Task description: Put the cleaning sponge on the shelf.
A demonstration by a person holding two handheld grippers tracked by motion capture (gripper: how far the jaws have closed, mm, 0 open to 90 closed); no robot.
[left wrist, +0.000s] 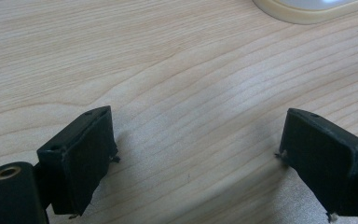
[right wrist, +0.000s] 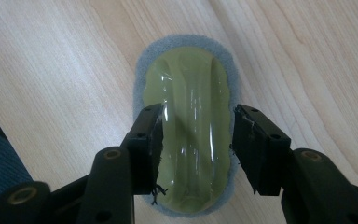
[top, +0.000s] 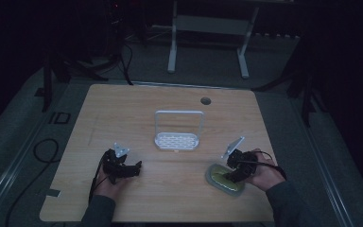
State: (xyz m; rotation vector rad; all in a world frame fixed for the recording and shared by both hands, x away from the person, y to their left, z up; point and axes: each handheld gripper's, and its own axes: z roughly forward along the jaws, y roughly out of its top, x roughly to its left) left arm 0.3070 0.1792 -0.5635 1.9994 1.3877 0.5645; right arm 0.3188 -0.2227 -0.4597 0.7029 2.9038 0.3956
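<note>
rack [top: 178, 140] mid-table | scrubber [top: 224, 179] front right (under right claw [top: 233, 171]) | left claw [top: 131, 169] front left

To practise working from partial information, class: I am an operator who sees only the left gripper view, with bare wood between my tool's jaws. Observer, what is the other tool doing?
Observer: The right tool is down over a scrubbing pad, with one jaw on each side of its green top.
Operator: Has it clamped the pad?
Observer: I cannot tell. The pad lies flat on the table, near the person's edge on the right side.
Operator: Is anything else on the table?
Observer: A white rack stands at the middle, apart from both tools. Your left tool is open and holds nothing.
</note>
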